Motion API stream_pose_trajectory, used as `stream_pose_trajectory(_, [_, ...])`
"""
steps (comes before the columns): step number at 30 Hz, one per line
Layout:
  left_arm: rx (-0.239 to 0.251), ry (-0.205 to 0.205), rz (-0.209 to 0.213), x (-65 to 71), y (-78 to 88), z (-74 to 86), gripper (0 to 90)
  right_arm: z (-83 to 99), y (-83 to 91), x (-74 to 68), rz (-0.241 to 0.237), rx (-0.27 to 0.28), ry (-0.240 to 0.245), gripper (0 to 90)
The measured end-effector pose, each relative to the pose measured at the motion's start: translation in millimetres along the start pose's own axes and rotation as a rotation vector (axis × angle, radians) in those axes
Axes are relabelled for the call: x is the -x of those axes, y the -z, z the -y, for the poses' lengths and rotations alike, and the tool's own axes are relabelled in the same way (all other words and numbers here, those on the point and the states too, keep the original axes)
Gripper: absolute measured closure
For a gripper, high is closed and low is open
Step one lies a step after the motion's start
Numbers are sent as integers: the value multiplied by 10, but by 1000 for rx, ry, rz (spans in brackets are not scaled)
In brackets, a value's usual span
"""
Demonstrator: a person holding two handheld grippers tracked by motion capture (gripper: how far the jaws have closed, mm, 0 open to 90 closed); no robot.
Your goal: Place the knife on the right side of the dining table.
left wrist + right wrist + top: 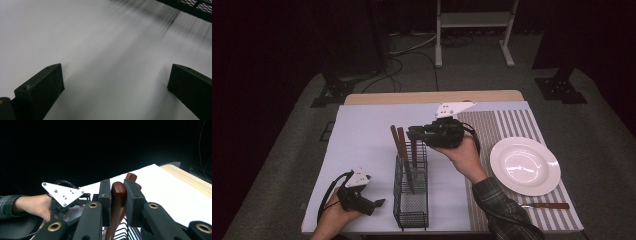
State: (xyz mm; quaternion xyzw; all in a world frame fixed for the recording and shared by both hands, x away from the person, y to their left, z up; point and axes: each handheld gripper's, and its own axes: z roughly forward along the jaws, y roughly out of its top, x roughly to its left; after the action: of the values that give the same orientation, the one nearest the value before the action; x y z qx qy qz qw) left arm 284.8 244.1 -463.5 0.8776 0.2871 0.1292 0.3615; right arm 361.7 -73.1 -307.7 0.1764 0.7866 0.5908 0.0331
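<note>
Right tool raised, jaws clamped; left tool low, jaws wide apart.

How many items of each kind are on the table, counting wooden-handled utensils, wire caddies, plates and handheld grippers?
Brown wooden-handled utensils: 3, namely two standing in the caddy and one lying by the plate
Black wire mesh caddy: 1
Round white plate: 1
Black two-jaw grippers: 2, left gripper and right gripper
Total: 7

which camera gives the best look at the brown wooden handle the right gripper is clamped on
The right gripper view: the brown wooden handle stands close up, pinched in the right gripper. The high view shows it small and slanted in the black wire basket. The left gripper view offers bare white tabletop.
</note>
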Motion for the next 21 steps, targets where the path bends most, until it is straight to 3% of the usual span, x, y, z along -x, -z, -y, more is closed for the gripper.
stream_pose_trajectory(6, [0, 0, 0, 0, 0, 0, 0, -37, 17, -31, 18, 17, 18, 795])
stream_pose_trajectory(8, [0, 0, 0, 0, 0, 0, 0, -46, 30, -20, 7, 32, 4, 796])
stream_pose_trajectory(21, [-2, -1, 1, -1, 1, -1, 0, -163, 136, -46, 47, 65, 4, 800])
